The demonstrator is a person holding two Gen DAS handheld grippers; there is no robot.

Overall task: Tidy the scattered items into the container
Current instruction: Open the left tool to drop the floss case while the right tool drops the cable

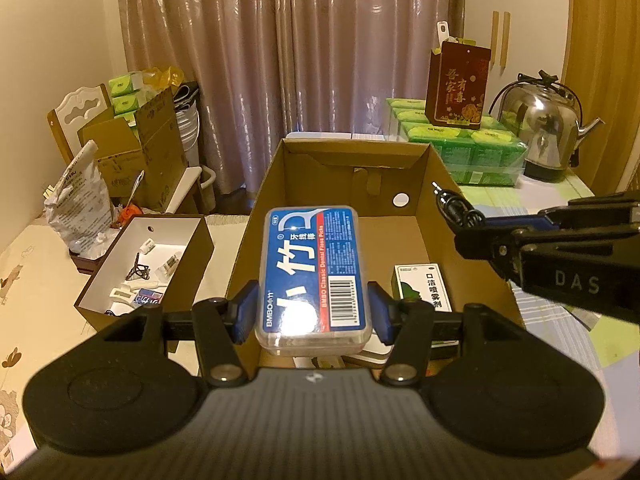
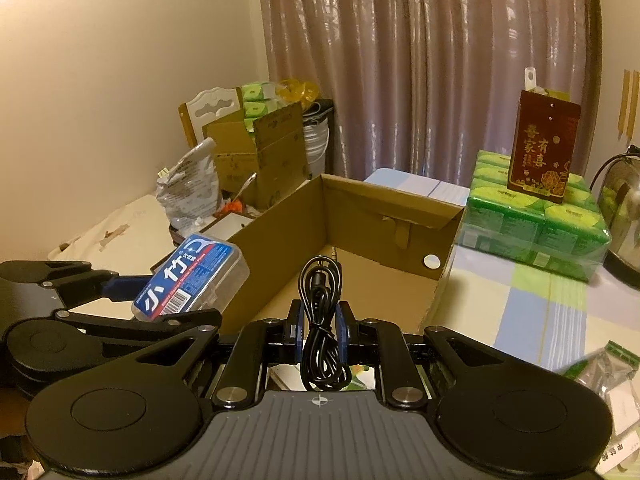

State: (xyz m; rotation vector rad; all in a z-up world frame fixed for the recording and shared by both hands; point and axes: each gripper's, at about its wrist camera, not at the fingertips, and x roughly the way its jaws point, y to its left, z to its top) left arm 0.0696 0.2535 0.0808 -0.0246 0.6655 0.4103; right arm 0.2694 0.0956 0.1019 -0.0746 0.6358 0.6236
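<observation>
An open brown cardboard box (image 1: 430,184) (image 2: 280,220) stands on the table ahead of both grippers. My left gripper (image 1: 312,312) is shut on a clear plastic floss-pick case with a blue label (image 1: 314,272) (image 2: 192,284), held over the box's near end. My right gripper (image 2: 319,328) is shut on a coiled black audio cable (image 2: 320,320) (image 1: 456,208), held above the box's right side. A small white and green spray carton (image 1: 424,288) lies inside the box at the near right.
A smaller box with a white inside (image 1: 144,264) holds odds and ends left of the big one. Green tissue packs (image 2: 536,224) with a red carton (image 2: 544,148) on top and a steel kettle (image 1: 544,132) stand to the right. A plastic packet (image 2: 600,364) lies at the right.
</observation>
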